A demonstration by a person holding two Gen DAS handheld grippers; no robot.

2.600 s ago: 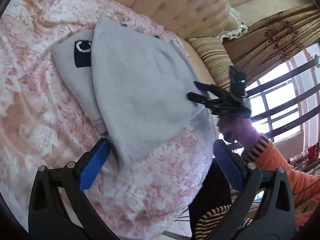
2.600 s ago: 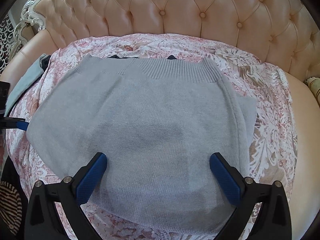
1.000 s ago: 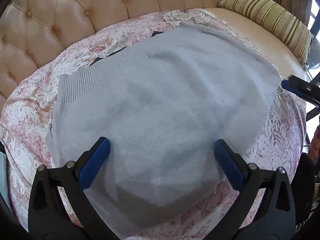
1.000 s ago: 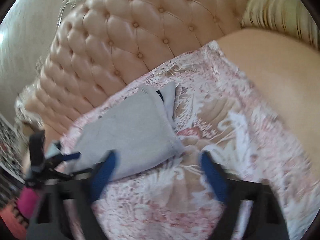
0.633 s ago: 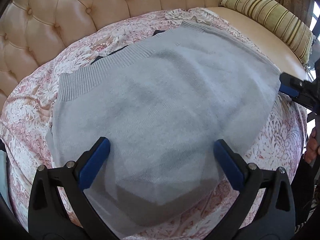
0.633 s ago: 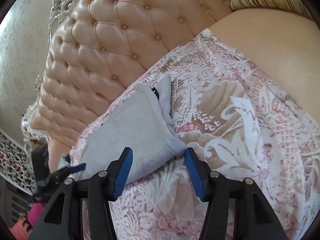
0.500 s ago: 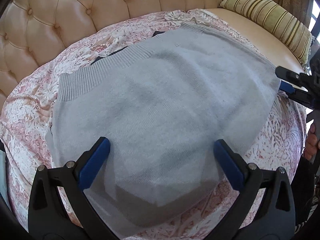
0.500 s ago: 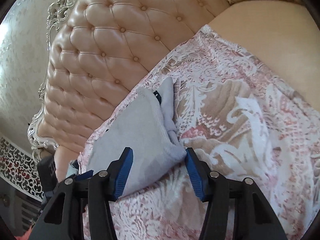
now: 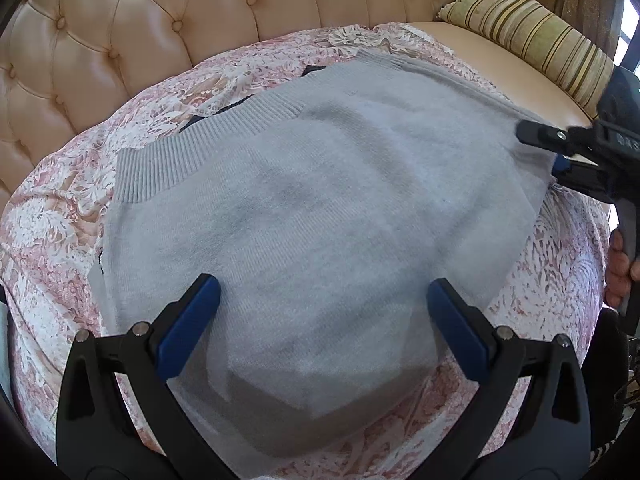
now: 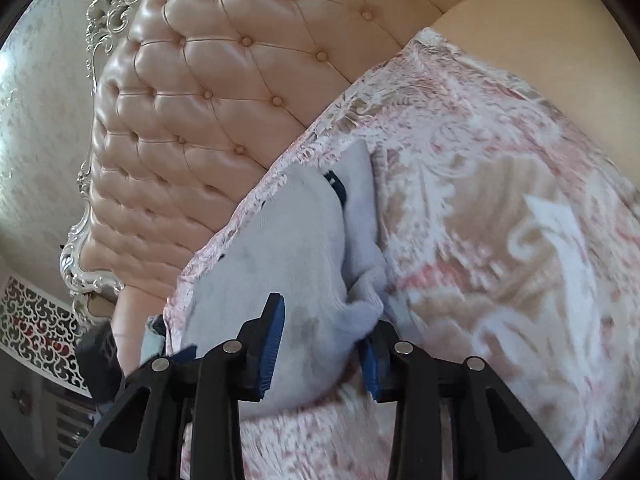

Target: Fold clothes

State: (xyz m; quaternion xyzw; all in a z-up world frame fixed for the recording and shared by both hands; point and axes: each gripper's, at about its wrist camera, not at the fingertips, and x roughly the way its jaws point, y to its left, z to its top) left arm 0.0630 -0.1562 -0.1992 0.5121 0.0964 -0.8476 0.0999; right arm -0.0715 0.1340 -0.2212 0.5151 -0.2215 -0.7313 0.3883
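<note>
A grey knit sweater point(image 9: 320, 200) lies folded flat on a pink floral cover point(image 9: 52, 220) over the sofa seat, its ribbed hem toward the backrest. My left gripper point(image 9: 320, 320) hovers over the sweater's near edge, open wide, with nothing held between its blue pads. In the left wrist view my right gripper point(image 9: 554, 156) sits at the sweater's right corner. The right wrist view shows that gripper point(image 10: 320, 352) with its jaws narrowed onto the bunched corner of the sweater point(image 10: 288, 248), and the fabric fills the gap between the pads.
A tufted peach sofa backrest point(image 9: 160, 20) rises behind the sweater. A striped cushion point(image 9: 532, 40) lies at the far right on the bare seat. A person's hand point(image 9: 620, 272) holds the right gripper's handle. Floral cover point(image 10: 500, 220) stretches to the right of the sweater.
The right gripper swung from over the sweater to its right corner, and its jaws have narrowed onto the fabric. The left gripper stays open over the near edge.
</note>
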